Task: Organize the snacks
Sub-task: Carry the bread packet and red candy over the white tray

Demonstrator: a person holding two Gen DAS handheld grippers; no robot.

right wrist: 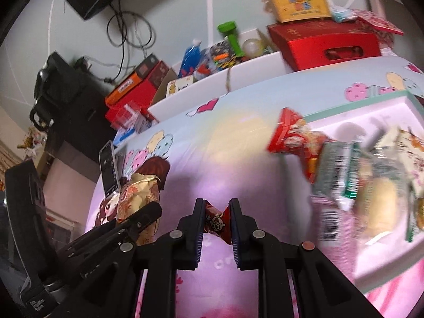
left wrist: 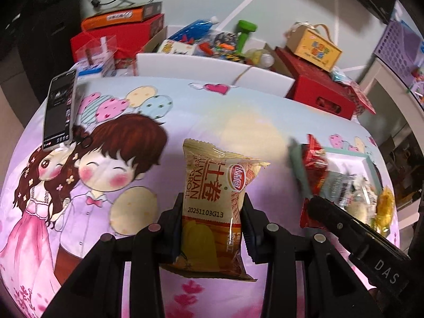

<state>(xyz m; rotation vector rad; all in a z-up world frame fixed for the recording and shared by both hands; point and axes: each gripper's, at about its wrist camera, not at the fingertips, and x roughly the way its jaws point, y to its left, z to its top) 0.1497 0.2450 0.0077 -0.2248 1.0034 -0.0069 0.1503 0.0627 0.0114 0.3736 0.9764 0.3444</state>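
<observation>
**Both claws grip snack packs**

Left claw [left wrist: 212,228] pinches a crinkly yellow roll pack [left wrist: 212,206] above the cartoon cloth [left wrist: 132,132]. Right claw [right wrist: 217,228] squeezes a small glossy red pack [right wrist: 217,221]. White tray [right wrist: 371,122] by the cloth's right edge holds blurred packets.

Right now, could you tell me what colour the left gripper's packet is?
Pale yellow with red and orange print; the left wrist view shows it best.

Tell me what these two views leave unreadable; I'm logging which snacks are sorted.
- Snacks in the tray: right wrist view, motion blur smears the labels.
- Small red packet in the right tool: its pads cover both ends.
- Yellow packet in the left tool: lower part is behind the pads.
- Phone screen: too small.
</observation>
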